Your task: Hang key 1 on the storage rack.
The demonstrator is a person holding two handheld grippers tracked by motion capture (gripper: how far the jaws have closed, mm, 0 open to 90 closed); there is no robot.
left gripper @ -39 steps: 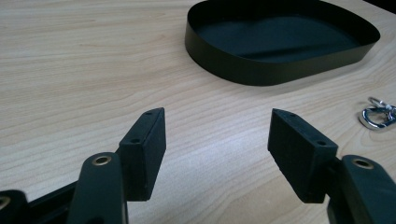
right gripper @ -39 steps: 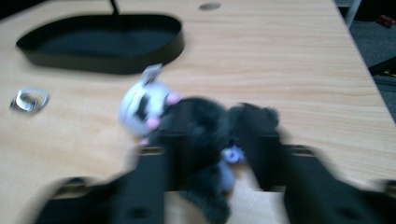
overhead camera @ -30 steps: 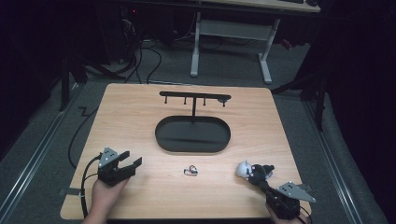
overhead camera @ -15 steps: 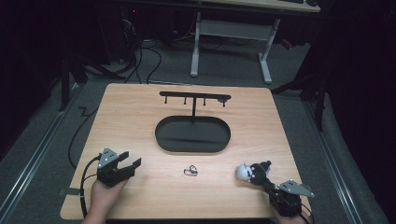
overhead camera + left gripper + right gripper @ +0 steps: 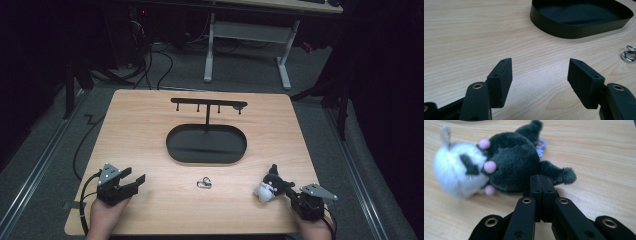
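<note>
A small black and white plush toy lies on its side near the table's front right. In the right gripper view the plush toy has pink spots and a pale loop on its head. My right gripper is shut, pads pressed together, and the right gripper has its tips right at the toy's dark body. Whether any fur is pinched I cannot tell. My left gripper rests at the front left, open with nothing between its jaws. The left gripper points towards the black oval tray.
The black oval tray sits mid-table, with a black hook stand rising from its far side. A small metal clip lies between the grippers, and the clip is also at the right edge of the left gripper view. Dark floor surrounds the table.
My right gripper has shifted a little at the front right, staying shut beside the plush toy. The left gripper and the other objects have not moved.
</note>
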